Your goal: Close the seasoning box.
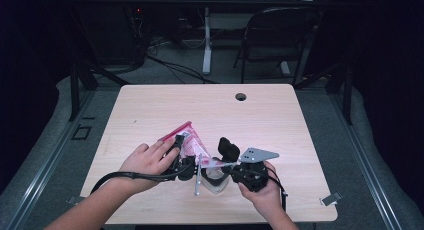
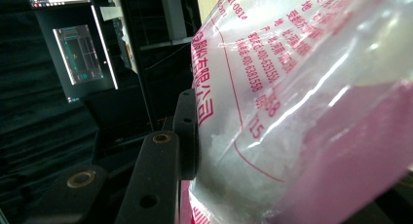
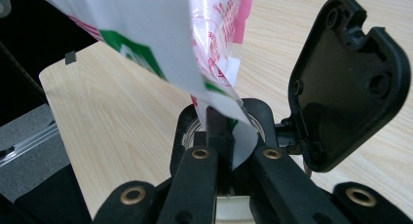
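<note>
While grippers pinch (tightly), bag [image 1: 189,142] tilts.

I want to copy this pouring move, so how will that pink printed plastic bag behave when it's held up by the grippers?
The plastic bag is probably floppy: its thin film creases and bulges beside the left gripper. It looks light, hanging between that and the right gripper. The glossy film may be slippery, so the pinched corner could slide out.
</note>
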